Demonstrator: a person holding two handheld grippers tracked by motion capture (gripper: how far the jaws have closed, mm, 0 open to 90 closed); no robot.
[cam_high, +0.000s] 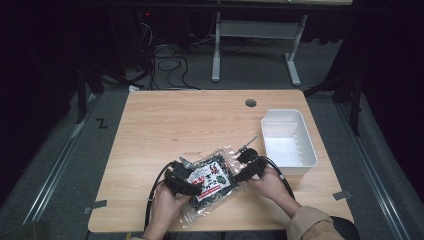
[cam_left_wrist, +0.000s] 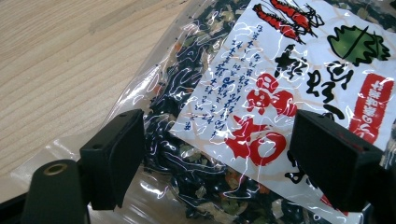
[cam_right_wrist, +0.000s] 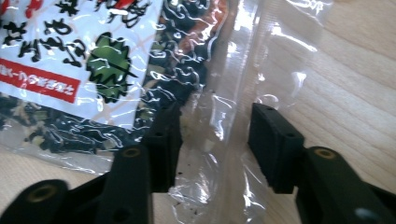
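Note:
A clear plastic bag of dark dried flakes (cam_high: 212, 177) with a white label printed in red and black lies on the wooden table (cam_high: 175, 120) near its front edge. My left gripper (cam_high: 189, 181) is at the bag's left end. In the left gripper view its jaws stand wide apart over the bag (cam_left_wrist: 261, 70), left gripper (cam_left_wrist: 219, 154) open. My right gripper (cam_high: 246, 169) is at the bag's right end. In the right gripper view the bag's clear sealed edge (cam_right_wrist: 224, 107) runs between the half-closed jaws of the right gripper (cam_right_wrist: 215, 140), and the pads do not press on it.
A white plastic bin (cam_high: 307, 137) stands at the table's right side, just behind the right hand. A round cable hole (cam_high: 251, 103) is in the tabletop at the back. Cables trail from both grippers off the front edge.

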